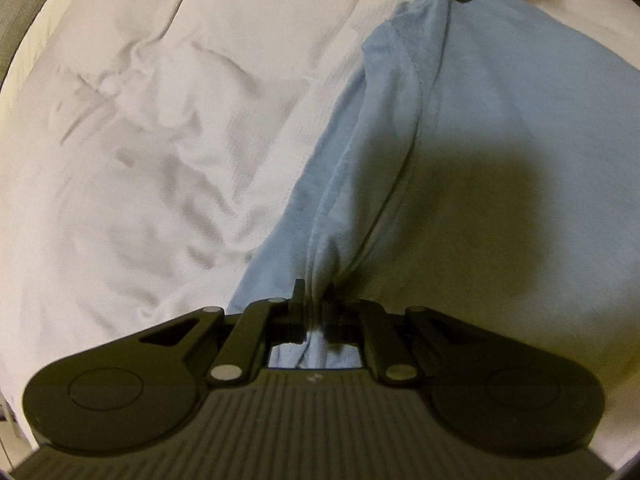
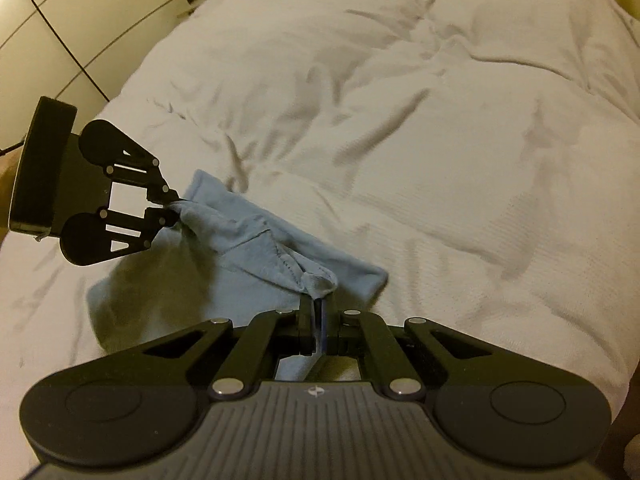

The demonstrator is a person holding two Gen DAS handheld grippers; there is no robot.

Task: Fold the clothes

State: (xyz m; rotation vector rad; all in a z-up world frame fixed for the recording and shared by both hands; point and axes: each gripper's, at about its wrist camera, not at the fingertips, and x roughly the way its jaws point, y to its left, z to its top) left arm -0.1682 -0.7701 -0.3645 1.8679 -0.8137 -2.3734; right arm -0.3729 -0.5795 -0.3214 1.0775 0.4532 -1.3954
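Clothing here meant one pale blue garment (image 2: 256, 256), soft knit with a stitched seam running along it, lifted above the rumpled white duvet (image 2: 440, 140) and strung between my two grippers. I had the left gripper (image 1: 314, 292) closed tight on a bunched edge of it, the cloth gathered into narrow pleats between the fingers. My right gripper (image 2: 318, 308) was likewise clamped on another bunched edge, a small knob of fabric poking out past the fingertips. From the right wrist view the fabric sagged between the two holds, one flap hanging toward the bedding and casting a shadow there.
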